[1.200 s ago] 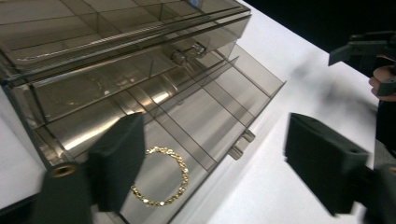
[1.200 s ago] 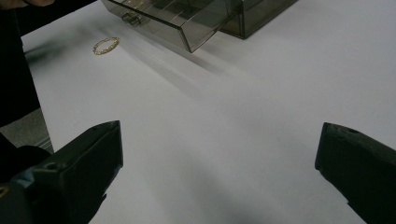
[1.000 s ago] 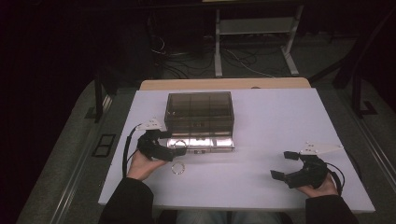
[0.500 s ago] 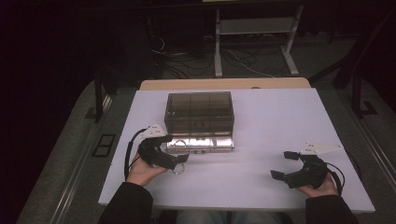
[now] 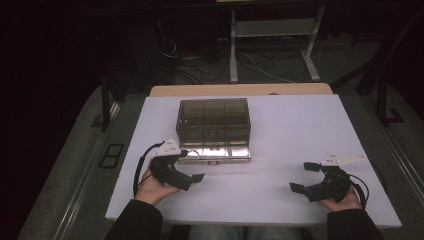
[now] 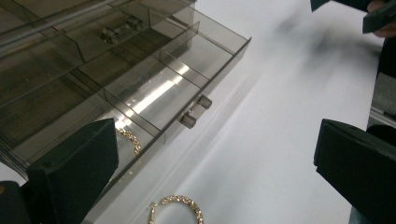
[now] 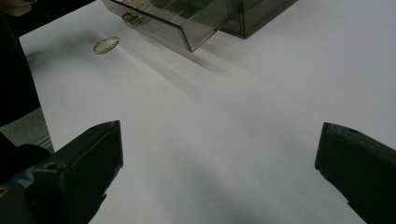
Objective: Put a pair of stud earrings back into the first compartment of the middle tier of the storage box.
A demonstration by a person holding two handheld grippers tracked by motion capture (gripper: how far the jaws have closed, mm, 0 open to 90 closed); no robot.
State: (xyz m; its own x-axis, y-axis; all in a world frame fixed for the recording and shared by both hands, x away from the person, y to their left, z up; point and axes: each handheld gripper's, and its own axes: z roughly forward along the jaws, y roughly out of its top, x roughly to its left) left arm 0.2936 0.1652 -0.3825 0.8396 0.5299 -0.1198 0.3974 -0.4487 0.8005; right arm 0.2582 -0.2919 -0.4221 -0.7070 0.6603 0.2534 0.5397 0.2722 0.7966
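A smoky clear drawer box (image 5: 212, 117) stands mid-table with its bottom drawer (image 5: 215, 153) pulled out toward me. In the left gripper view, the drawer (image 6: 154, 88) has several compartments. One gold bracelet (image 6: 131, 140) lies in the compartment beside my left jaw. A second gold bracelet (image 6: 180, 206) lies on the table just outside the drawer front. My left gripper (image 5: 192, 165) (image 6: 210, 149) hovers open at the drawer's left front corner, holding nothing. My right gripper (image 5: 300, 176) (image 7: 219, 140) rests open over bare table at the right, and the loose bracelet (image 7: 105, 45) shows far off from it.
The white table (image 5: 300, 130) ends in a wooden strip at the back. Beyond it are a dark floor, cables and a metal stand (image 5: 270, 30). The drawer's two small handles (image 6: 196, 109) stick out toward me.
My left gripper has drawn back a little from the drawer toward the near edge and shifted slightly right. The right gripper has stayed put.
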